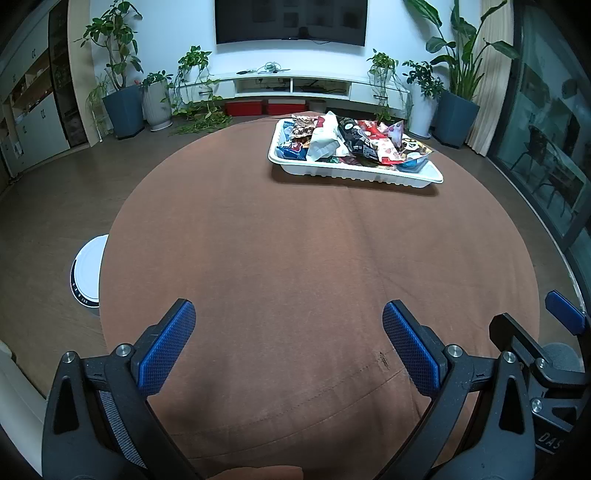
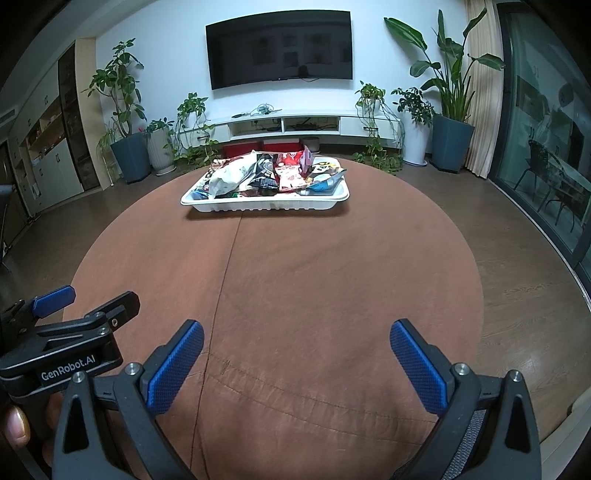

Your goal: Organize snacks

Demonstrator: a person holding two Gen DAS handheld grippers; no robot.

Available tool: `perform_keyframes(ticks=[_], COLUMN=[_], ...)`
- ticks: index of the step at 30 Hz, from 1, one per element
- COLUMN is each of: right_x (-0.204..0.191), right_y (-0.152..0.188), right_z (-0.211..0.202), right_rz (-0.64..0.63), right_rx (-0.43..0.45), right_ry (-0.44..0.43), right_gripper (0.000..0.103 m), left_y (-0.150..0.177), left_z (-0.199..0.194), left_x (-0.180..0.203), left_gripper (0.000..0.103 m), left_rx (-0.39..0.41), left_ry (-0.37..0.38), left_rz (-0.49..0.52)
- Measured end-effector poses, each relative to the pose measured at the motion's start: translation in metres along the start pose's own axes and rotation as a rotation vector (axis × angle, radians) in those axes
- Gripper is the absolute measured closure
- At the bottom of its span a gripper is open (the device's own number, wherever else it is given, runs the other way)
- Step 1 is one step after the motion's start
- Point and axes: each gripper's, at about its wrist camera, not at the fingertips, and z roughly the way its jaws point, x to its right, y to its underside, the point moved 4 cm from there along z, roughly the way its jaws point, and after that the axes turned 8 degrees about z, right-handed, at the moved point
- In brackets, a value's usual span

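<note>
A white plastic tray (image 1: 369,176) sits at the far side of the round table with its brown cloth (image 1: 295,258). It is heaped with several snack packets (image 1: 354,140), among them a white bag (image 1: 325,142) and red and black packs. The right wrist view shows the same tray (image 2: 266,206) and snack pile (image 2: 273,173). My left gripper (image 1: 288,314) is open and empty above the near part of the table. My right gripper (image 2: 297,332) is open and empty, beside it; its body shows in the left view (image 1: 535,350), and the left's body shows in the right view (image 2: 66,339).
A white round device (image 1: 86,273) stands on the floor left of the table. Potted plants (image 1: 122,92), a TV (image 1: 291,20) and a low white cabinet (image 1: 291,85) line the far wall. Glass doors (image 1: 546,147) are on the right.
</note>
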Motion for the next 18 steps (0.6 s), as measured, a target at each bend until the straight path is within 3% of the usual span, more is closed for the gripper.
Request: perform_keyframes(ticks=[18], right_x=[-0.0017], right_y=[0.0006], right_z=[-0.0014], right_rz=[0.002], right_rx=[-0.006], right_ry=[-0.002], right_gripper=[0.000], left_y=[0.0021], left_z=[0.0009], left_x=[-0.0008], left_gripper=[0.000], left_rx=[-0.011], left_ry=[0.012], left_rz=[-0.006])
